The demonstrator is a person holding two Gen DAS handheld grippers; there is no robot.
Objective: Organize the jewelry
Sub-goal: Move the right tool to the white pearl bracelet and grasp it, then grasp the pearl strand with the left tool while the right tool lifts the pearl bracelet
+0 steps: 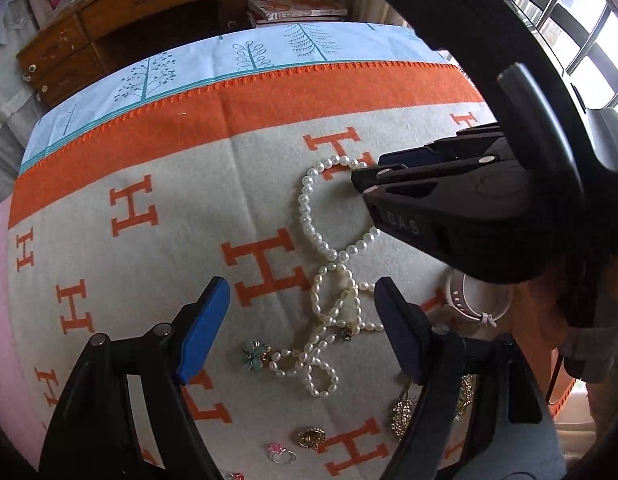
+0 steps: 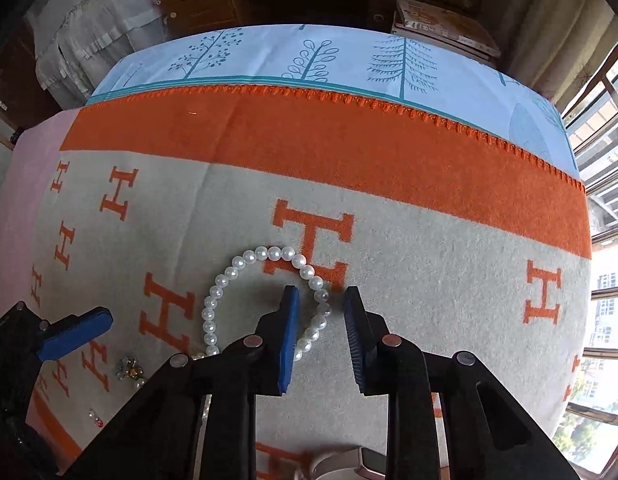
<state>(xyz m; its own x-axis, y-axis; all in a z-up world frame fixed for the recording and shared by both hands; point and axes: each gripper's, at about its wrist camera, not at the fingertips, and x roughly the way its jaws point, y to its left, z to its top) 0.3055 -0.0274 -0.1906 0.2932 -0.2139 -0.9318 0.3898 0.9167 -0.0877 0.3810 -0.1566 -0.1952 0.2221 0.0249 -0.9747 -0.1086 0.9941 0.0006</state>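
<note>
1. The right gripper's [image 2: 321,336] blue-padded fingers [image 2: 288,344] stand partly apart, straddling the right side of the pearl loop [image 2: 229,276]; pad contact cannot be told.
2. The left gripper's [image 1: 301,328] fingers [image 1: 203,330] are spread wide, holding nothing, above a tangle of smaller pearls [image 1: 337,312].
3. The pearl loop lies flat on the blanket [image 1: 149,152], over an orange H.
4. Near the tangle lie a blue flower piece [image 1: 255,354], a gold brooch [image 1: 311,437], a pink-stone ring [image 1: 281,454] and a rhinestone piece [image 1: 403,412].
5. A white watch [image 1: 467,300] lies to the right, by the right gripper's body.
</note>
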